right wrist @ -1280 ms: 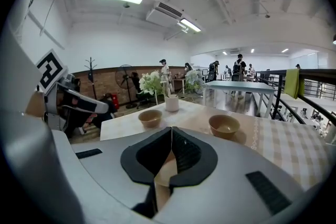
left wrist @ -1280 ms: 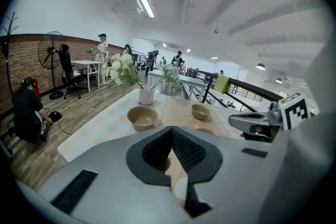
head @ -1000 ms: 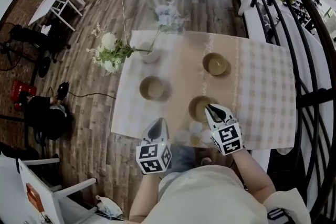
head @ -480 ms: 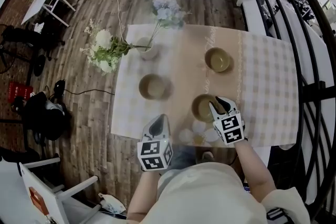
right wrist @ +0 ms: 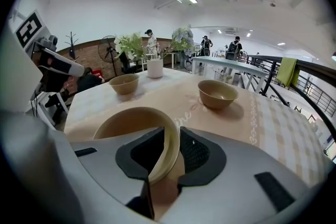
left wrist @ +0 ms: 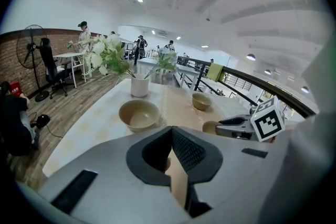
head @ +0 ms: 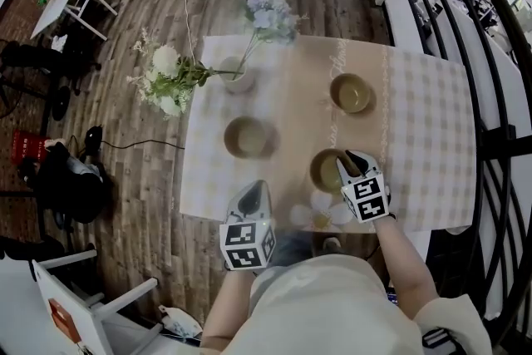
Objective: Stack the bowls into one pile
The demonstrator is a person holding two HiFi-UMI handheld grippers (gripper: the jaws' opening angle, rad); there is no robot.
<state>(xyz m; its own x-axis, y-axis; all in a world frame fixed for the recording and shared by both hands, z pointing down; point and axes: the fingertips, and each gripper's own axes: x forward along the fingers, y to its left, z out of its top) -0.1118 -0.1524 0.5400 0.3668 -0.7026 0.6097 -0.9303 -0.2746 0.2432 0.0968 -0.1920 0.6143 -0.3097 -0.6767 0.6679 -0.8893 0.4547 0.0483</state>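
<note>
Wood flooring surrounds the cloth-covered desk (head: 416,120), where three tan bowls sit well apart: a far bowl (head: 351,93), a middle bowl (head: 248,137) and a near bowl (head: 326,170). No pile is begun, so the first pick-up looks to be in hand. The right gripper (head: 342,164) straddles the near bowl's rim. Its fingers (right wrist: 202,157) are apart and have just been narrowing, but are not yet pinching. The left gripper (head: 253,194) hovers at the desk's near edge, fingers together and empty. The next move calls for clamping the rim, then lifting the near bowl over another.
</note>
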